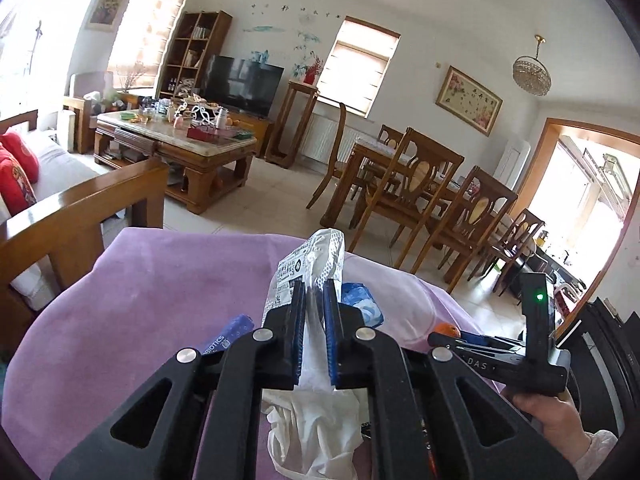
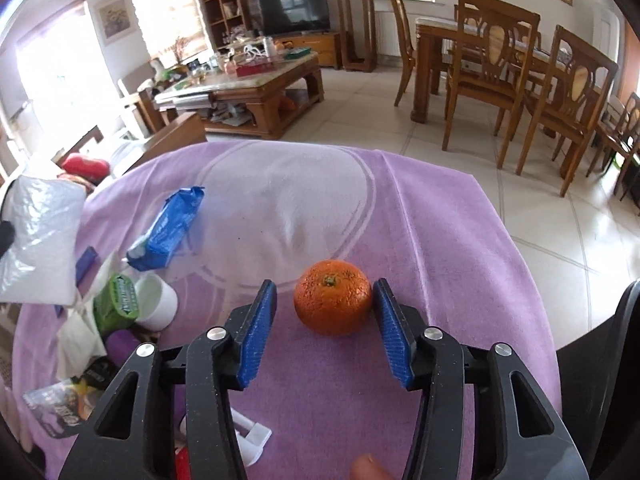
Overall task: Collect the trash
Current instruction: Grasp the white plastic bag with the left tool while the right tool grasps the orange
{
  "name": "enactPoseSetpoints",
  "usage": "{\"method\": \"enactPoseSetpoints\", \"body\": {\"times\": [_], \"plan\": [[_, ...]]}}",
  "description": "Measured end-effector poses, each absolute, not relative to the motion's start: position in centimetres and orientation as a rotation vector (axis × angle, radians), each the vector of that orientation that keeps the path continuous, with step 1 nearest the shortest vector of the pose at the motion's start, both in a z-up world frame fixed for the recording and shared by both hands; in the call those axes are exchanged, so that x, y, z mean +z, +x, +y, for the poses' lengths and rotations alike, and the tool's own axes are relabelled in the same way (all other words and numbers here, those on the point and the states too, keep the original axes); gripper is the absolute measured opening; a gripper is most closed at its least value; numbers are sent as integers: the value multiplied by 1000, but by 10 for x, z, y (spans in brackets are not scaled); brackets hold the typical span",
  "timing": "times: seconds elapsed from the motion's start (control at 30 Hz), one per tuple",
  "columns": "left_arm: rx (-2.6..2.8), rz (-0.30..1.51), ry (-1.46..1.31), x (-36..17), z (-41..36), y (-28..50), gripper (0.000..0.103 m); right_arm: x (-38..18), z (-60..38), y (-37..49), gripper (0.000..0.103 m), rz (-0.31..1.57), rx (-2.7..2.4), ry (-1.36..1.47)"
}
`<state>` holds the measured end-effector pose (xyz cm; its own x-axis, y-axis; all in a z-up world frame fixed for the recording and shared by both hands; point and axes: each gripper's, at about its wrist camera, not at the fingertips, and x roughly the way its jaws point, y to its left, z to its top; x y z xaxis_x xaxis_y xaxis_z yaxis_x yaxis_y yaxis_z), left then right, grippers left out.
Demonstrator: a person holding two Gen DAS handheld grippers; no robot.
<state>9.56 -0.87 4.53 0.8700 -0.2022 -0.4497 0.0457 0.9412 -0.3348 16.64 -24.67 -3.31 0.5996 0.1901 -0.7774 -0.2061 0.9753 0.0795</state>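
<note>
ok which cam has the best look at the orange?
Right wrist view: the orange sits whole and unobstructed on the purple cloth, between the right gripper's open fingers, the right one at or near its skin. In the left wrist view, only a sliver of it peeks from behind the right gripper.

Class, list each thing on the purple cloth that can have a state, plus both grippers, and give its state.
Left gripper: shut on the plastic bag.
Right gripper: open around the orange.
Orange: whole, unpeeled.
Blue packet: lying flat.
White cup: tipped on its side.
</note>
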Motion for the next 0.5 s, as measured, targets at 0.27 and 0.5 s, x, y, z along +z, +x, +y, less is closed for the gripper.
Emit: {"method": "enactPoseSetpoints", "body": {"times": [0.27,0.5], "plan": [[-145,497,-321,50,-11,99,10,-40,-243,168,37,876,211,-54],[-152,498,-304,47,-11,101,10,-10,-252,123,37,811,312,15]]}}
